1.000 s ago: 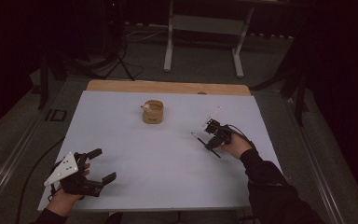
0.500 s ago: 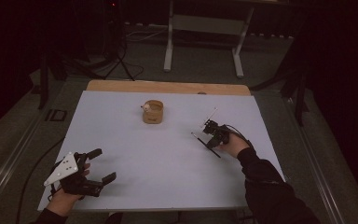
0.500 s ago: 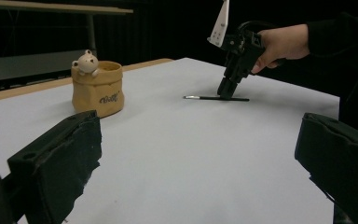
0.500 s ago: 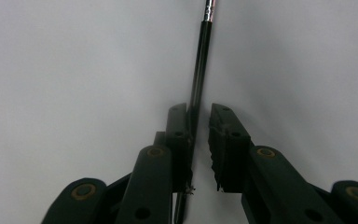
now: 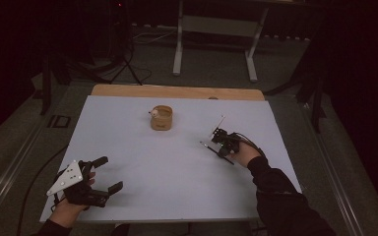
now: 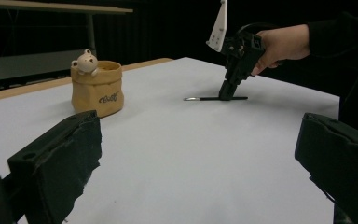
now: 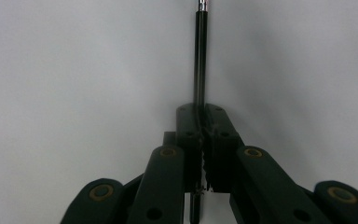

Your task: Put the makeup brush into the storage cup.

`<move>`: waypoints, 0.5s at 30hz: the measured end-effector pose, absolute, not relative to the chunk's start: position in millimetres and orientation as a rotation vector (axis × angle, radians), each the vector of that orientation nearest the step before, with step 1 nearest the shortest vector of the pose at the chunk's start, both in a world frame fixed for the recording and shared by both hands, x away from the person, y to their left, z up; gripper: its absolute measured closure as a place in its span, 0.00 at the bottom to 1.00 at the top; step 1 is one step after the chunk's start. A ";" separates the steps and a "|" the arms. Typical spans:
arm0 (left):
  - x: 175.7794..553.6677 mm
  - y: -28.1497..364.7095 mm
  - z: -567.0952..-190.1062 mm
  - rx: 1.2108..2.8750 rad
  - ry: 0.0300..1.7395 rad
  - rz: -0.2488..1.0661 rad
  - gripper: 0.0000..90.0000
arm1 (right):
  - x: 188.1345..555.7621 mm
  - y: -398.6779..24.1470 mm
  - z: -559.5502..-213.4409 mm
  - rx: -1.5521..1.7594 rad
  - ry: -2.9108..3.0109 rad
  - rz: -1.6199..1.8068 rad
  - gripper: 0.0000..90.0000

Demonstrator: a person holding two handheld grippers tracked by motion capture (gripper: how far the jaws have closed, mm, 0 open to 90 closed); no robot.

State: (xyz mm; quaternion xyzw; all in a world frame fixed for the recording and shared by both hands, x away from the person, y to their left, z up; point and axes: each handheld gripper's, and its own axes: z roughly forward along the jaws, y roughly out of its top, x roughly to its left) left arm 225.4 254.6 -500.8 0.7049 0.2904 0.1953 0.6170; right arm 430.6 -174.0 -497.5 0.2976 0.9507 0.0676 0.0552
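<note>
From the high view, the right claw points down at a thin black pen lying flat on the desk, to the right of the little bear pot; the left claw rests released, well apart from the pot. In the left gripper view the pen looks light, stiff and slippery, best taken mid-shaft. In the right gripper view the claw has just been closing and is clenched on the pen.
</note>
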 end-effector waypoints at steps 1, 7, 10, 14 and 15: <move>225.4 254.8 -500.8 1.621 0.671 0.449 0.01 | 430.6 -174.3 -496.1 0.910 2.876 0.215 0.95; 225.4 254.7 -500.9 1.621 0.673 0.450 0.01 | 431.0 -184.5 -482.6 0.986 2.837 0.361 0.95; 225.4 254.7 -500.7 1.622 0.674 0.452 0.01 | 430.7 -193.7 -477.6 1.042 2.828 0.449 0.95; 226.0 254.4 -500.9 1.622 0.679 0.451 0.01 | 427.0 -203.2 -472.4 1.078 2.812 0.548 0.95; 226.1 254.3 -501.0 1.622 0.679 0.451 0.01 | 425.3 -204.9 -471.2 1.084 2.809 0.576 0.95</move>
